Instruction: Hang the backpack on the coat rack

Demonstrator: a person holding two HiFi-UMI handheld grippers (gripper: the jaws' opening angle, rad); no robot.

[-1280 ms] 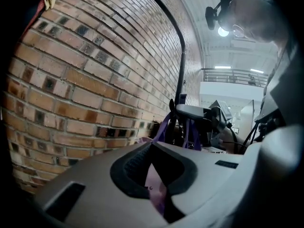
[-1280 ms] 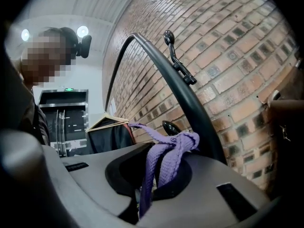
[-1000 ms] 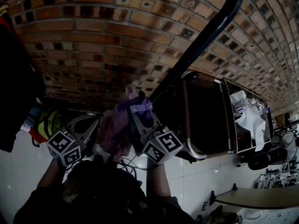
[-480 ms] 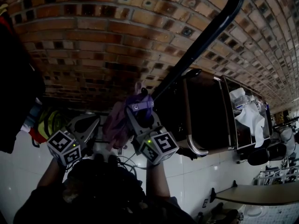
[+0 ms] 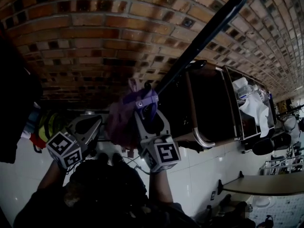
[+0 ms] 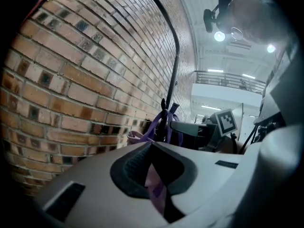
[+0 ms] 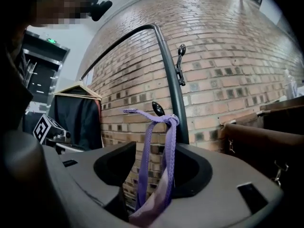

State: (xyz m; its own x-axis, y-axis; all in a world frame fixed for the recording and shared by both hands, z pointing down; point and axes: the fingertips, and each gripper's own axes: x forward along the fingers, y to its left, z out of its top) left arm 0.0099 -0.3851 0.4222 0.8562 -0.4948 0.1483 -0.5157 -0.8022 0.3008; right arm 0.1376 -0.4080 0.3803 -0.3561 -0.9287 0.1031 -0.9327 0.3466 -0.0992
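The purple backpack (image 5: 118, 122) hangs by its woven top loop (image 7: 159, 127) from a small black hook (image 7: 158, 109) on the coat rack's dark pole (image 5: 199, 42). My right gripper (image 5: 147, 113) sits just below that hook. Its jaws are opening, and the loop hangs loosely between them (image 7: 152, 175) without the pads pressing on it. My left gripper (image 5: 97, 127) is lower left of the bag, shut on a fold of the pinkish-purple fabric (image 6: 154, 186). Most of the bag's body is hidden behind the two grippers.
A brick wall (image 5: 95, 42) stands right behind the rack. A second hook (image 7: 180, 65) sits higher on the pole. A dark coat on a wooden hanger (image 7: 78, 113) hangs to the left. A dark cabinet (image 5: 209, 113) is at the right, and a round table (image 5: 266, 198) lower right.
My right gripper's jaws have let go of the strap loop and spread apart, and the gripper has sunk a little. The loop stays on the hook. The left gripper has barely moved.
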